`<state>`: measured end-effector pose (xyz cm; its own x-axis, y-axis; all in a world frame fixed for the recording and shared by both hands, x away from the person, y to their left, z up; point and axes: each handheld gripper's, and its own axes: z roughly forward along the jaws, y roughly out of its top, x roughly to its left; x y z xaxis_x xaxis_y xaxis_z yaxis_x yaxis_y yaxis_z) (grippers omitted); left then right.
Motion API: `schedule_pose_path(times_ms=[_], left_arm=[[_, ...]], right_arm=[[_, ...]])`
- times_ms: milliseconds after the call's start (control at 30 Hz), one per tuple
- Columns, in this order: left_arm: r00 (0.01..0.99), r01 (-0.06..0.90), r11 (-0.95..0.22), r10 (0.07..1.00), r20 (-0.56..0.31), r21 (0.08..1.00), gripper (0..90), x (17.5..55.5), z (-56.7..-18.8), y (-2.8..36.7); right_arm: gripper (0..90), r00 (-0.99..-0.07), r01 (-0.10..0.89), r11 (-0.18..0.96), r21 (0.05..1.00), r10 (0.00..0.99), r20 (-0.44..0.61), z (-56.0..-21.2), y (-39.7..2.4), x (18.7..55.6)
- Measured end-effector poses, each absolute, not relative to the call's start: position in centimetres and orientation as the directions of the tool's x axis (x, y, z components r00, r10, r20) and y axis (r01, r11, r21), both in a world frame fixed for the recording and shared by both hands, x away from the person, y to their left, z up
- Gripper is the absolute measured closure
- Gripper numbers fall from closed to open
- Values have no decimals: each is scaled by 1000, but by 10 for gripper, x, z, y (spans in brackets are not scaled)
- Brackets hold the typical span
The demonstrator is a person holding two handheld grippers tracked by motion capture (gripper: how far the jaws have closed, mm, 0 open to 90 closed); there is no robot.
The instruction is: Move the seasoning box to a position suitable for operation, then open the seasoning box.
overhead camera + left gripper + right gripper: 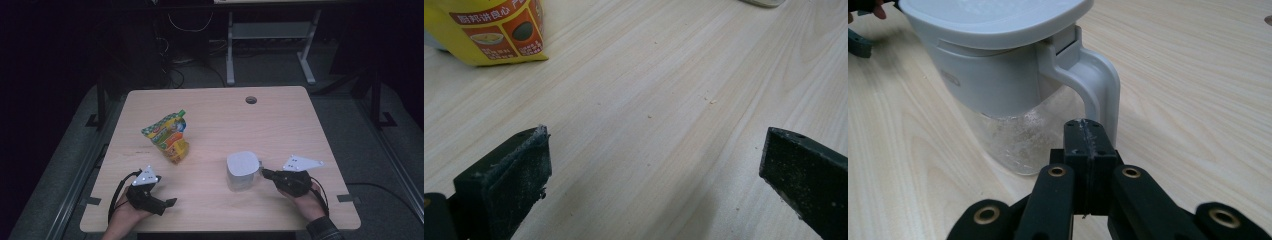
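Plenty of open tabletop, just 2 things in the way

On the table [280,115], the snack pouch [168,136] stands at about 12 o'clock from the left gripper [167,204], near it, with bare wood between and a wide clear lane toward 3 o'clock. The white-lidded pitcher [242,170] sits at 9 o'clock of the right gripper [266,173], its handle [1098,85] right at the closed jaws, blocking that way; the far half toward 12 o'clock is free.

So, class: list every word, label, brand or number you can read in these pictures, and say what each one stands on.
Yellow pouch, left gripper view: white Chinese characters on a red band, too blurred and cut off to read.
Same pouch in the high view: colourful print, too small to read.
Pitcher, right gripper view: a small raised mark on its white band, unreadable.
Nothing else carries text.
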<state>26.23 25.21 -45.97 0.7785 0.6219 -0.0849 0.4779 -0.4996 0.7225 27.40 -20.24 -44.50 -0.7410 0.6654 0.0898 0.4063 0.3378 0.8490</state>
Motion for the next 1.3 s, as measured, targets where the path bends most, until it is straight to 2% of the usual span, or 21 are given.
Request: schedule_pose_path(times_ms=[500,900,1300], left_arm=[[781,473,-503,620,-80,723,0,261,-458,253],[778,477,-496,622,-86,725,0,261,-459,252],[775,485,-484,624,-100,729,0,262,-460,251]], right_arm=[[896,-733,412,327,850,674,96,-442,-206,278],[895,-712,411,272,870,692,120,-427,-222,276],[897,-709,393,220,893,691,142,-407,-230,289]])
